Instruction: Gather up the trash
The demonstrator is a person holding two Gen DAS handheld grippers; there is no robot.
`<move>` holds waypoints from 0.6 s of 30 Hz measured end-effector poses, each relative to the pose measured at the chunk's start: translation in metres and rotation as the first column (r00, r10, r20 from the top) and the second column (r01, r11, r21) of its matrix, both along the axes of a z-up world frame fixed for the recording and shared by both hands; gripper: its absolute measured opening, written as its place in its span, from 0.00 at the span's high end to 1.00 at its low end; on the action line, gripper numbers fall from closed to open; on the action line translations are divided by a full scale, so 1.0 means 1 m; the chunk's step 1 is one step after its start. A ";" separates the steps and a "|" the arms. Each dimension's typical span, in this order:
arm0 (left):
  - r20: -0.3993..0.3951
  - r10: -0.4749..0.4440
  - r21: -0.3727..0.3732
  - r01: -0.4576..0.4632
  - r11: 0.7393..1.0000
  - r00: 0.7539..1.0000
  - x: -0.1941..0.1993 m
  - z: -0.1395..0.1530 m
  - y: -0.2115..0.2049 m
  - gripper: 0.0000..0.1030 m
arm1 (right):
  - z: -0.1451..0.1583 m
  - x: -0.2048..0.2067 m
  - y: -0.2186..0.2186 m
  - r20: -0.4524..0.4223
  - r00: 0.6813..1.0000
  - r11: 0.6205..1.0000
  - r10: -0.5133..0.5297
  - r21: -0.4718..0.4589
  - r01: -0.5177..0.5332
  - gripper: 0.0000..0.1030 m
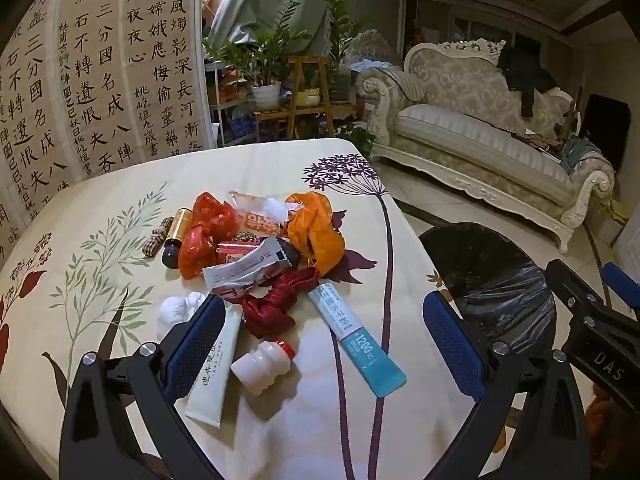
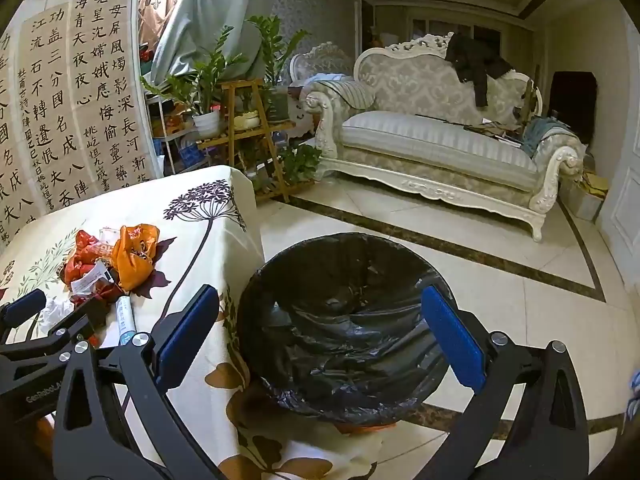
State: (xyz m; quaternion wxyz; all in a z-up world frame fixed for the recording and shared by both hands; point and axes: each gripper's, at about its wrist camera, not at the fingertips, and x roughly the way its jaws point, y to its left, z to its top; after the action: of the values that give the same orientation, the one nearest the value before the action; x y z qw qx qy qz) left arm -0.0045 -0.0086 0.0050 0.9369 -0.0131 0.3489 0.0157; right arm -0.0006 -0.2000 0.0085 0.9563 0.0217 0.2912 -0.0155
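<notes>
While both tools hang empty with jaws spread wide, the left gripper hovers over a small white bottle and two tubes at the near edge of the trash pile. Beyond, the right gripper overlooks the lined bin. Closing carelessly could nudge the round bottle off the table.

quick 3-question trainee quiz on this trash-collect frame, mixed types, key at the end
1. True or false: the left gripper holds the small white bottle.
2. Where does the bin stand? A) on the table B) on the floor beside the table C) on the sofa
3. What colour is the bin's liner?

Key: 1 false, both it and the right gripper are open and empty; 2 B; 3 black.
</notes>
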 end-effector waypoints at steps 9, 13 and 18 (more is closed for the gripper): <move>-0.003 0.001 -0.005 -0.001 1.000 1.000 0.002 0.001 0.000 0.06 | 0.000 0.000 -0.002 0.001 1.000 1.000 -0.005 -0.001 0.005 0.04; -0.007 0.004 -0.004 -0.004 1.000 1.000 0.001 0.000 -0.001 0.06 | -0.002 0.000 -0.002 -0.002 1.000 1.000 -0.005 -0.002 0.005 0.04; -0.015 0.002 -0.001 -0.002 1.000 1.000 0.006 0.000 -0.003 0.06 | -0.002 -0.001 -0.003 -0.003 1.000 1.000 -0.005 0.000 0.005 0.04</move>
State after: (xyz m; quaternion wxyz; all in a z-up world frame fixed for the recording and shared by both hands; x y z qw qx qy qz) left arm 0.0013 -0.0115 0.0049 0.9343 -0.0141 0.3558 0.0167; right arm -0.0014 -0.2035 0.0069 0.9558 0.0223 0.2925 -0.0182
